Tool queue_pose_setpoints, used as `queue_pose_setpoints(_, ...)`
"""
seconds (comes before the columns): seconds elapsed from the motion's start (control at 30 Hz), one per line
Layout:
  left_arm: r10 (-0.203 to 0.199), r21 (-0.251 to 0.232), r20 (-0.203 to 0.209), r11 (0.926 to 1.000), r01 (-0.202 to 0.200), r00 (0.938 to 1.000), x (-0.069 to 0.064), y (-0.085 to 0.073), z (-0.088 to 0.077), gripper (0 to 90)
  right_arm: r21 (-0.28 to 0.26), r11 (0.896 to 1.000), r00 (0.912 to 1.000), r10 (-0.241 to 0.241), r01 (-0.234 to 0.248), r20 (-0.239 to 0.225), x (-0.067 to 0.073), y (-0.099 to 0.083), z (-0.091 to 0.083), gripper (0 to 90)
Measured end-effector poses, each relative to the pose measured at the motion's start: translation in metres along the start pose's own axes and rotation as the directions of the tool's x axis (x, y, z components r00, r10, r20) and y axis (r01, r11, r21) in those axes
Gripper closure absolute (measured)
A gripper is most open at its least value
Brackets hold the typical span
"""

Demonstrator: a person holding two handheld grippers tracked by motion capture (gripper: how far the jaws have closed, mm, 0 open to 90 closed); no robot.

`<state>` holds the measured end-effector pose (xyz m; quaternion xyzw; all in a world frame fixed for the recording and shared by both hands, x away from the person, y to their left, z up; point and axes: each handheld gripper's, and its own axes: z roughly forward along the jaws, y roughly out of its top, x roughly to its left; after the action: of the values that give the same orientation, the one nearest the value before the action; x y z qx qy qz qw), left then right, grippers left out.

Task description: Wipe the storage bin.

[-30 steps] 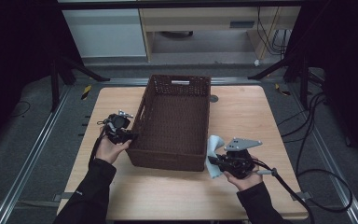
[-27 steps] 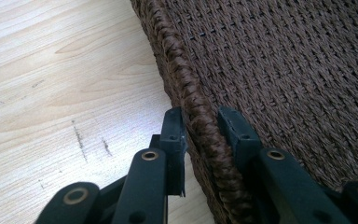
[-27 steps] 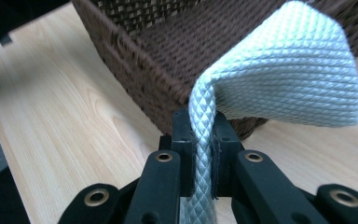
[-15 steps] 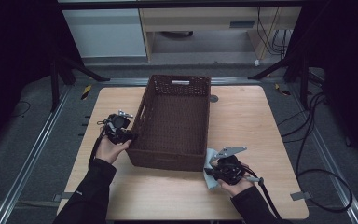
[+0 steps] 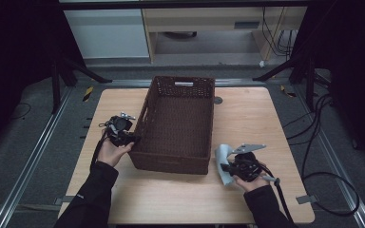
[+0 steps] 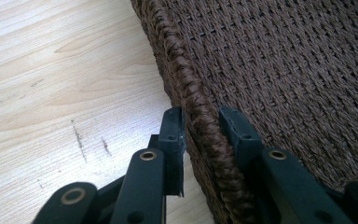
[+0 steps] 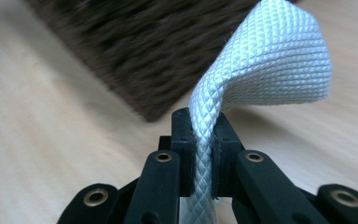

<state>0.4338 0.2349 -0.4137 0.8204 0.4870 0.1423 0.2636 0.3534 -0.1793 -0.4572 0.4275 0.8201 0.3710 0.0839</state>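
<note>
The brown woven basket sits in the middle of your table, and its inside looks bare. Your left gripper has its jaws around the basket's left rim, one inside and one outside, not quite pinching. Your right gripper squeezes a pale blue cloth just beside the basket's near right corner.

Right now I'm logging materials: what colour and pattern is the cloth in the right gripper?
Pale blue-white cloth with a fine diamond weave, clearest in the right gripper view.
</note>
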Motion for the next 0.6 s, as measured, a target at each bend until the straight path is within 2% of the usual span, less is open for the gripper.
queue_pose_setpoints(0.13, 0.0, 0.0, -0.001, 1.0, 0.0, 1.0, 0.0, 0.0, 0.0, 71.2, -0.028, 0.999, 0.9954, 0.027, -0.025, 0.092, -0.022, -0.002, -0.017, 83.2)
queue_pose_setpoints(0.23, 0.003, 0.0, -0.004, 1.0, -0.003, 1.0, 0.0, 0.0, 0.0, 71.2, -0.047, 0.997, 0.9909, 0.065, -0.059, 0.119, -0.037, -0.005, -0.025, 83.2)
queue_pose_setpoints(0.3, 0.003, 0.0, -0.007, 1.0, -0.003, 1.0, 0.0, 0.0, 0.0, 71.1, -0.05, 0.996, 0.9854, 0.076, -0.069, 0.153, -0.049, -0.008, -0.029, 83.2)
queue_pose_setpoints(0.47, 0.004, 0.001, -0.009, 1.0, -0.004, 1.0, -0.001, 0.0, 0.0, 71.0, -0.037, 0.995, 0.9723, 0.101, -0.096, 0.211, -0.071, -0.016, -0.035, 83.2)
queue_pose_setpoints(0.6, 0.001, 0.002, -0.007, 1.0, -0.001, 1.0, 0.0, 0.0, 0.0, 70.8, -0.031, 0.991, 0.9657, 0.131, -0.127, 0.224, -0.083, -0.023, -0.038, 83.2)
